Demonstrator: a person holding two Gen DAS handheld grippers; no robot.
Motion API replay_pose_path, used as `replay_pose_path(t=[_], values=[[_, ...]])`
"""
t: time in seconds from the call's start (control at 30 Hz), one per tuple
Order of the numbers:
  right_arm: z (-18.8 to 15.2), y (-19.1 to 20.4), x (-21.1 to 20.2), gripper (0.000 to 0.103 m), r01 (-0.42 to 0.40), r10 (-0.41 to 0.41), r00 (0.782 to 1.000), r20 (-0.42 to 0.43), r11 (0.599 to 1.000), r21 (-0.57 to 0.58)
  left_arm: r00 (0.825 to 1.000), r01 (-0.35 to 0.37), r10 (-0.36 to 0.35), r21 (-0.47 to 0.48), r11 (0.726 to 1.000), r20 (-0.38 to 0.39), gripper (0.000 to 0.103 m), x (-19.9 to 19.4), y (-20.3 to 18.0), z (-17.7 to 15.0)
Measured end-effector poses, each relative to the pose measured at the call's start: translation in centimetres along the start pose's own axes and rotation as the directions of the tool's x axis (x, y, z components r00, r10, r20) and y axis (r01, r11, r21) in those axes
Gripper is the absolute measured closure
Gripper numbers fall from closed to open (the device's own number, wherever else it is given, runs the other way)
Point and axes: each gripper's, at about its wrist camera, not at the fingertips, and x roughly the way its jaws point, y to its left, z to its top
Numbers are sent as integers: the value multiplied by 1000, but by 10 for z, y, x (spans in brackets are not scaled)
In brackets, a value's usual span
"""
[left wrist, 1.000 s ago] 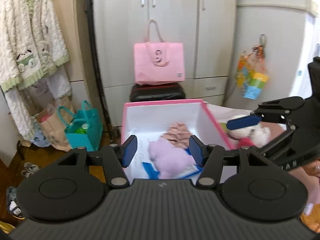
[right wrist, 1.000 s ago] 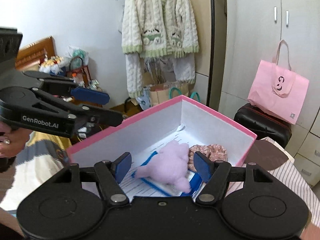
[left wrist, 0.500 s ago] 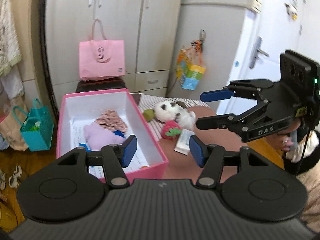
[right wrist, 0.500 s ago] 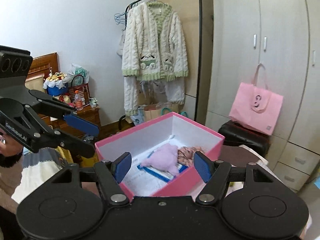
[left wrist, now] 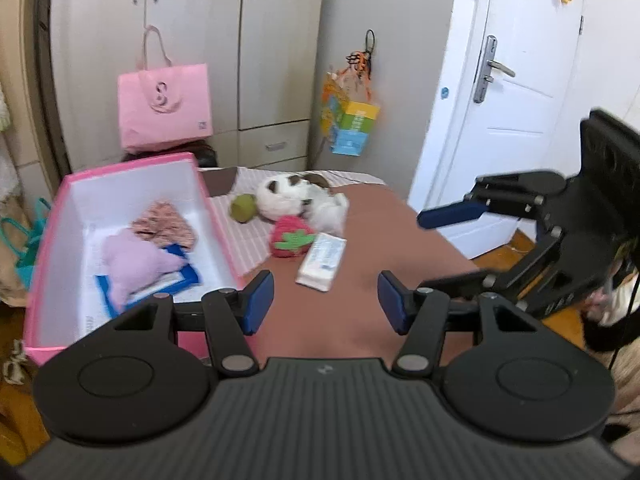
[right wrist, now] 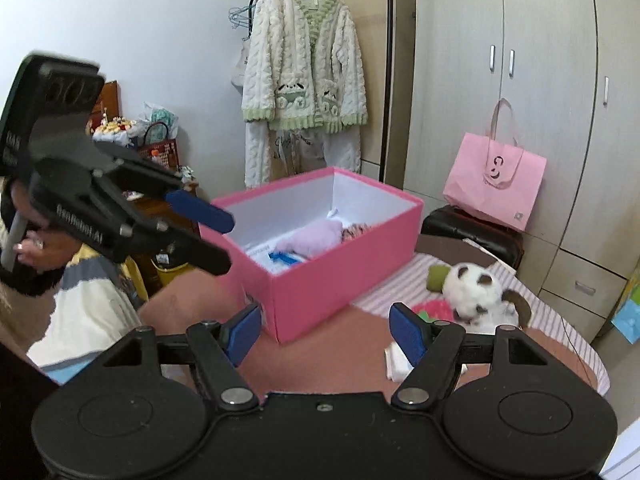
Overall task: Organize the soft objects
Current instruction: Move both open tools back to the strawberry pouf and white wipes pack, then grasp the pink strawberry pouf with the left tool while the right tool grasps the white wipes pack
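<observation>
A pink box (left wrist: 52,216) (right wrist: 320,292) stands open on the brown table (left wrist: 376,248). It holds a lilac plush (left wrist: 132,260) (right wrist: 312,236) and a pink patterned cloth (left wrist: 164,224). Right of the box lie a white-and-brown plush dog (left wrist: 296,196) (right wrist: 476,292), a green ball (left wrist: 243,207), a red strawberry plush (left wrist: 290,236) and a white tissue pack (left wrist: 322,255). My left gripper (left wrist: 326,306) is open and empty above the table's near edge. My right gripper (right wrist: 326,334) is open and empty, held back from the box.
A pink tote bag (left wrist: 164,108) (right wrist: 496,184) sits on a black case by the wardrobe. A white cardigan (right wrist: 304,76) hangs on a rack behind the box. A white door (left wrist: 500,92) is at the right. Striped cloth (right wrist: 396,284) lies under the toys.
Both grippers have pulled back from above the box and swung right. The toys on the table have come into view. Both stay open and empty.
</observation>
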Motion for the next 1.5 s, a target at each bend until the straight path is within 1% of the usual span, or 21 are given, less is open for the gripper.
replay_pose_path(t=[0.07,0.13,0.2,0.27,0.37,0.47,0.53,0.57,0.67,0.73,0.87,0.97,1.03,1.13,1.23,1.3,1.4,1.43,1.5], values=[[-9,-5,2,27,11,-11,1000,-7,1000,11,1000,19,-19,-1,1000,-7,48,13,-7,1],[-17,-10,6,25,40,-39,999,-19,999,26,999,35,-35,4,999,-15,48,26,-13,2],[-25,-16,13,25,64,-63,997,-35,997,33,999,42,-42,21,999,-9,48,39,-20,3],[-34,-20,21,25,85,-84,995,-49,996,20,999,43,-42,25,999,-23,48,56,-25,3],[-46,-28,39,25,80,-79,994,-73,997,4,998,49,-49,-2,999,-29,49,80,-28,5],[-53,-36,53,25,83,-83,995,-60,997,-9,1000,18,-19,-19,1000,-13,48,102,-30,6],[-56,-39,63,23,159,-159,987,-38,987,-24,1000,-29,29,-27,999,11,48,116,-32,6],[-56,-41,69,23,169,-171,985,-35,985,-38,998,-49,50,-38,998,26,48,123,-31,7],[-57,-52,87,24,134,-135,989,-53,990,-37,988,-130,135,-61,990,71,48,142,-28,10],[-57,-59,98,23,118,-120,991,-66,993,-30,979,-179,185,-69,981,83,48,155,-23,14],[-58,-73,117,20,115,-116,991,-67,993,-23,977,-197,205,-116,973,59,48,182,-10,21],[-58,-81,129,20,137,-140,987,-83,990,-35,974,-209,219,-164,964,50,47,201,0,26],[-58,-86,134,20,111,-113,990,-84,993,-34,968,-225,242,-196,954,65,47,211,7,30],[-57,-91,139,20,76,-77,993,-92,997,-17,960,-262,278,-222,939,43,47,226,17,30],[-57,-94,142,20,58,-60,993,-97,998,-18,963,-262,270,-238,935,2,47,238,26,24],[-57,-96,144,17,49,-49,994,-98,999,-9,965,-257,261,-247,934,-16,47,242,31,20],[-58,-98,145,16,38,-37,995,-96,999,4,958,-284,285,-231,931,-30,46,247,31,15],[-58,-98,145,16,36,-35,995,-95,999,3,959,-281,281,-234,931,-33,46,249,31,14],[-59,-98,144,16,35,-35,995,-95,999,-1,968,-253,247,-260,932,-56,46,253,35,13]])
